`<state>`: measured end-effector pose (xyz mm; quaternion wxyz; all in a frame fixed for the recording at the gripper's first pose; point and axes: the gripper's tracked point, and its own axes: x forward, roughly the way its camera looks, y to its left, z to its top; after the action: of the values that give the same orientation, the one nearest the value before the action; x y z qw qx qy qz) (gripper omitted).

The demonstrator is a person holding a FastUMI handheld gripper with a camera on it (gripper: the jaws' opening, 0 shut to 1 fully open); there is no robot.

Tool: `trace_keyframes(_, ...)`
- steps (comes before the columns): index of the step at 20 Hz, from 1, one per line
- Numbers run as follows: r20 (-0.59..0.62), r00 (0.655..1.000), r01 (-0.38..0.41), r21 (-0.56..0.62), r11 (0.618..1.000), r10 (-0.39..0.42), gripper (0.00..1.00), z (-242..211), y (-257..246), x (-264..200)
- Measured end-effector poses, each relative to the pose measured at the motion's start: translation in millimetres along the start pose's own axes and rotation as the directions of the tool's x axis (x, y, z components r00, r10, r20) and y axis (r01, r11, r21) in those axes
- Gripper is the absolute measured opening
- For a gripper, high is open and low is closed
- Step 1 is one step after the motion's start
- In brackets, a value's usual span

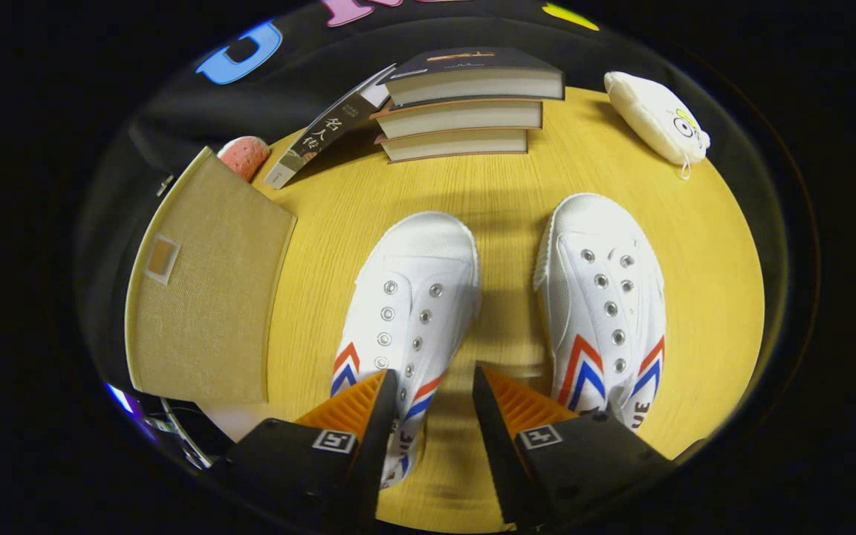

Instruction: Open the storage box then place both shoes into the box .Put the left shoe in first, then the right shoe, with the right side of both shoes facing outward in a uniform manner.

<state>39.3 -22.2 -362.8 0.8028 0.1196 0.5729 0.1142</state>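
Observation:
Two white canvas shoes with red and blue chevrons stand side by side on the yellow wooden table (502,186), toes pointing away from me. The left shoe (409,297) lies just ahead of my left finger, and its right side wall sits between the fingers. The right shoe (602,297) lies ahead of my right finger. My gripper (435,383) is open above the shoes' heels, holding nothing. The beige fabric storage box (205,297) stands to the left of the left shoe with its lid closed.
A stack of three books (465,104) lies beyond the shoes, with a fourth book (324,134) leaning against it. A pink speckled object (244,154) peeks out behind the box. A cream plush pouch (655,115) rests at the far right.

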Motion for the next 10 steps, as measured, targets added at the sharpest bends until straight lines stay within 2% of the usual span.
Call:
trace_keyframes(1,-0.008,1.0,-0.012,0.017,1.0,0.013,0.48,-0.8,2.0,0.6)
trace_keyframes(2,-0.011,1.0,-0.014,0.024,1.0,0.014,0.42,0.1,2.1,0.9)
trace_keyframes(6,-0.017,1.0,-0.013,0.032,0.999,0.013,0.3,-0.5,1.4,0.6)
trace_keyframes(9,0.002,1.0,-0.01,0.061,0.998,0.01,0.29,-1.2,-0.8,1.1)
trace_keyframes(10,0.003,1.0,-0.015,0.091,0.996,0.015,0.2,-1.6,-1.4,0.5)
